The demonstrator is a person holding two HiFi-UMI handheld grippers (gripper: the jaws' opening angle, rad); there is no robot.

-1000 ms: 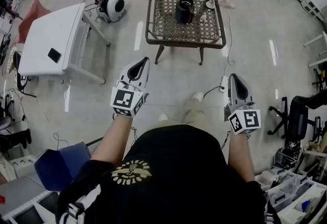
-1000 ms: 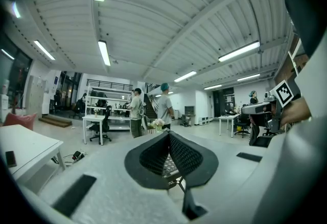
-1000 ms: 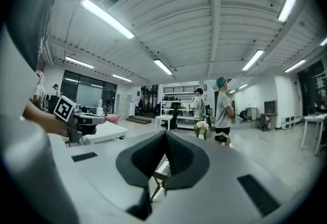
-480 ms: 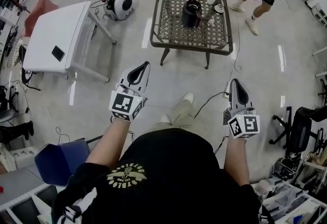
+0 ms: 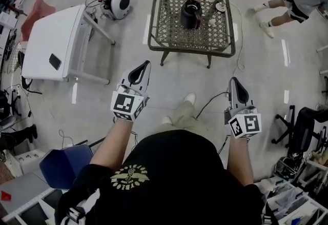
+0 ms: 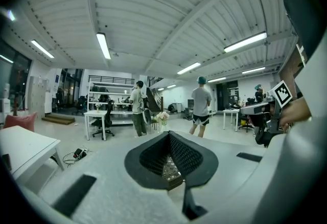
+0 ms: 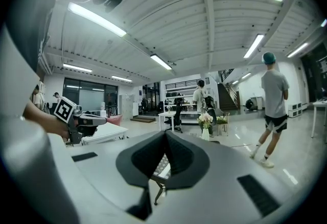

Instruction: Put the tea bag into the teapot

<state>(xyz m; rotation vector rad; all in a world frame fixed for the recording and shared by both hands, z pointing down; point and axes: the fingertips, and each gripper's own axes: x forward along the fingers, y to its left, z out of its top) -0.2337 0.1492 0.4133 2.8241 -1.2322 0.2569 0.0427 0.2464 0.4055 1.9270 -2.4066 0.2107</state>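
Pale floor separates the lattice bench, carrying the teapot, from the left claw and right claw, both closed, empty. Tea bag indiscernible; presumably light, limp, tearable: pinch its top edge.

A: Floor?
B: Pale glossy concrete floor, light glare on it.
A: Furniture?
B: Dark metal lattice-top coffee table top centre. White rectangular table on the left, blue plastic chair lower left, black office chair at the right edge.
A: Light?
B: Long fluorescent ceiling tubes on a white ribbed ceiling. White shelving rack by the far wall.
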